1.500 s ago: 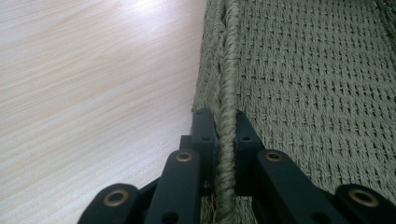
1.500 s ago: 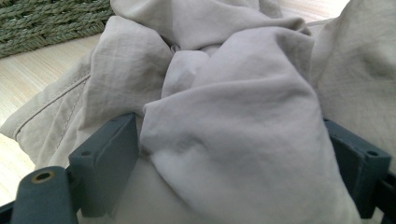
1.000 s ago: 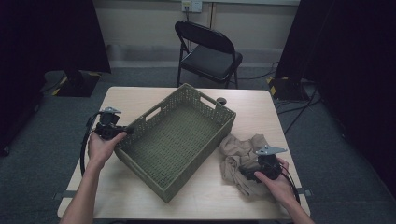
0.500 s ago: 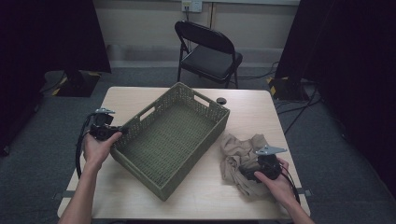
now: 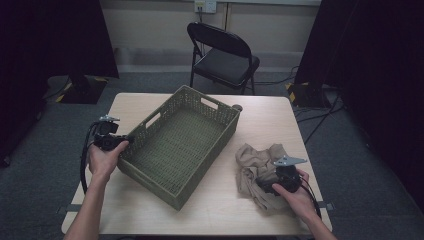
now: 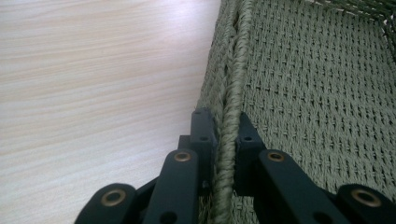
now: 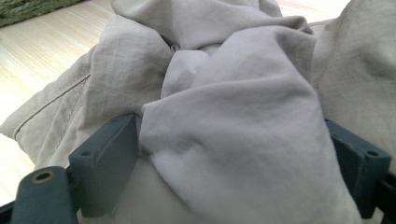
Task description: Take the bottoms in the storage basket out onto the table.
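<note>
Pale wooden surface (image 5: 210,210): your left gripper (image 6: 226,123) clamps the basket (image 5: 180,145) rim; right gripper (image 7: 233,154) straddles the cloth (image 5: 257,165) near the right edge, not yet inside.

High view dim, corners dark, slightly soft; both gripper views bright, evenly lit, sharp, no glare

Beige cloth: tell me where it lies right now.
In the high view the beige cloth lies crumpled at the table's near right, just right of the green basket, with the right gripper in its folds.
</note>
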Available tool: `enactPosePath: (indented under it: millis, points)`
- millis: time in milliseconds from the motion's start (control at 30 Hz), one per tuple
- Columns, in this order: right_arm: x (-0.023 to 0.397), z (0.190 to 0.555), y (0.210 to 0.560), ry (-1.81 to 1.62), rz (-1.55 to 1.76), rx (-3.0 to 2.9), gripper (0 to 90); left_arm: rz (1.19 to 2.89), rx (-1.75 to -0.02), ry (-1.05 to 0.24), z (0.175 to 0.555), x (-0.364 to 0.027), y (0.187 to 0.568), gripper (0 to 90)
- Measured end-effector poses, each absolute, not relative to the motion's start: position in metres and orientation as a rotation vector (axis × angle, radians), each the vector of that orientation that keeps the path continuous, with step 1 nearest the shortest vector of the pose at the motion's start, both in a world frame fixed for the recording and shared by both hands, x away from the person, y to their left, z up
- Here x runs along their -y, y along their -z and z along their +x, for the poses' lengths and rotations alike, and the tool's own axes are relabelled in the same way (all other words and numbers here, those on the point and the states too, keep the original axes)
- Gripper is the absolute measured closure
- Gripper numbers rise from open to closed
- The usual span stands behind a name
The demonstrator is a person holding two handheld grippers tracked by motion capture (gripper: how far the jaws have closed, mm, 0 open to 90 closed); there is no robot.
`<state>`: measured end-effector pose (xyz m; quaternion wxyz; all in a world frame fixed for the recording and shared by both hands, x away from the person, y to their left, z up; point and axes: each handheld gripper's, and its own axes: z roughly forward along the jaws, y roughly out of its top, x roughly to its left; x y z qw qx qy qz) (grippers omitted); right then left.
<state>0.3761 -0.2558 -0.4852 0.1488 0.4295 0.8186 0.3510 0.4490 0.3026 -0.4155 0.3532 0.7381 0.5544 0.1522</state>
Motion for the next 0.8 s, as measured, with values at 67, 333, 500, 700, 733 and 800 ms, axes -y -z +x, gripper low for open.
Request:
enactPosePath:
  millis: [67, 333, 500, 700, 733, 800]
  points:
    - [0.2556, 0.3760, 0.4851, -1.008, 1.235, -2.353, 13.1, 1.897, -1.448, -0.400, 0.4484, -0.3025, 0.4156, 82.5]
    - [0.2555, 0.3761, 0.4852, -1.006, 1.232, -2.354, 13.1, 1.870, -1.483, -0.419, 0.4470, -0.3043, 0.4158, 82.5]
    - [0.2554, 0.3760, 0.4852, -1.005, 1.231, -2.354, 13.1, 1.842, -1.517, -0.424, 0.4457, -0.3055, 0.4160, 82.5]
    - [0.2554, 0.3760, 0.4852, -1.005, 1.230, -2.355, 13.1, 1.812, -1.560, -0.450, 0.4430, -0.3062, 0.4159, 82.3]
    - [0.2554, 0.3761, 0.4852, -1.004, 1.230, -2.355, 13.1, 1.804, -1.572, -0.453, 0.4423, -0.3063, 0.4159, 82.3]
    - [0.2554, 0.3760, 0.4852, -1.004, 1.229, -2.355, 13.1, 1.790, -1.591, -0.442, 0.4415, -0.3082, 0.4156, 82.2]
